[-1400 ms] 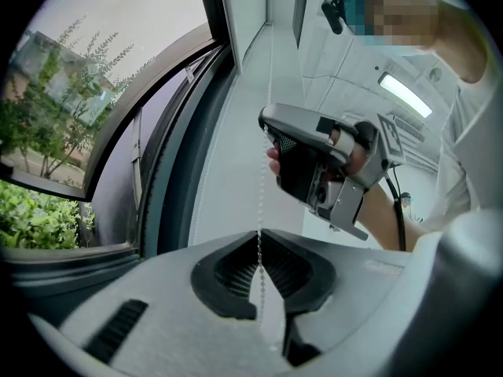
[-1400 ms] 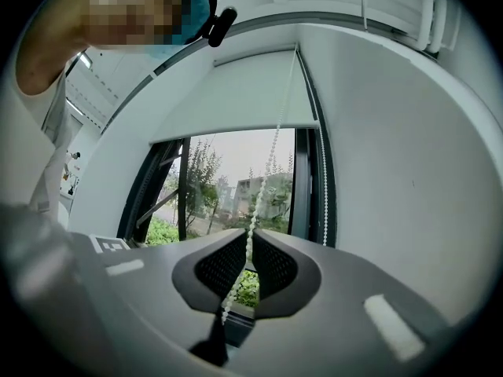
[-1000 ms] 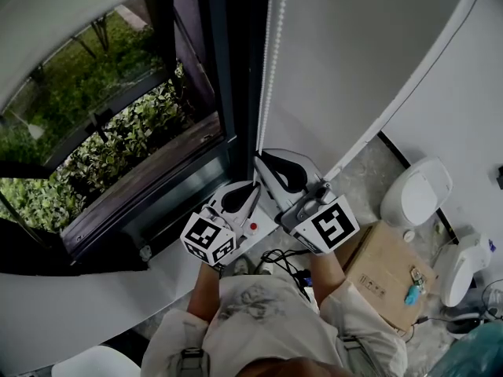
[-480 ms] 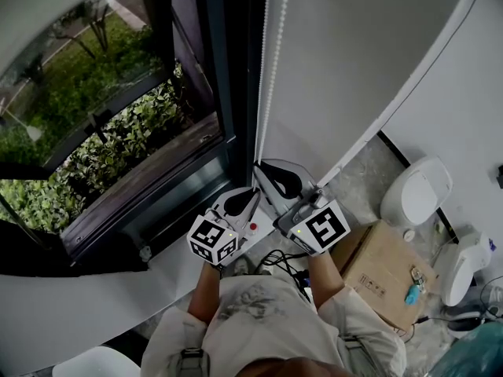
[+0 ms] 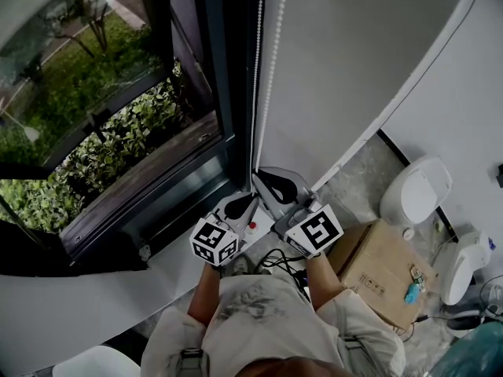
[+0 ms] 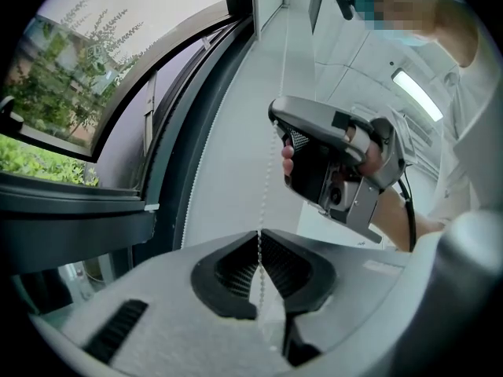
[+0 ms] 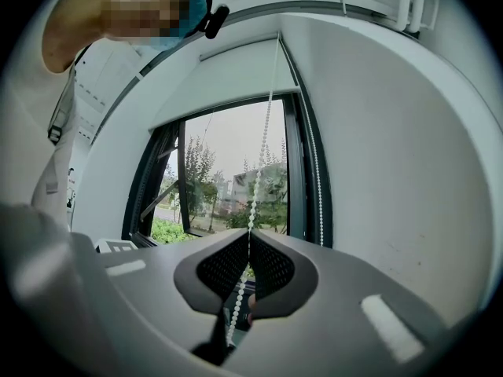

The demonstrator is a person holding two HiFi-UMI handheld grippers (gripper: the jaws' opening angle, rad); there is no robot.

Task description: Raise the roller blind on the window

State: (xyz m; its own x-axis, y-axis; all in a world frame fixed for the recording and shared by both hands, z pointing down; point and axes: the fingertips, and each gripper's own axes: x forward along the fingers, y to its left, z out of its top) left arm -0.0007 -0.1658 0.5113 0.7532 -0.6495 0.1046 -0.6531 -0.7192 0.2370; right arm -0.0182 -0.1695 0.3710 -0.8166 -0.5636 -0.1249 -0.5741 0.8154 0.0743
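Observation:
A white bead chain hangs in two strands beside the dark window frame. My left gripper is shut on one strand, and the chain passes between its closed jaws. Just above it on the same strand, my right gripper is also shut, with the chain clamped in its jaws. In the left gripper view the right gripper sits higher on the chain. The white roller blind covers only the top of the window. A second strand hangs free by the wall.
A white wall runs right of the chain. On the floor at my right stand a cardboard box and white appliances. Black cables lie by my feet. A dark sill edges the window, with bushes outside.
Both grippers have moved down and toward my body, drawing the bead chain with them. The white blind edge at the upper left of the head view has receded, showing more of the garden.

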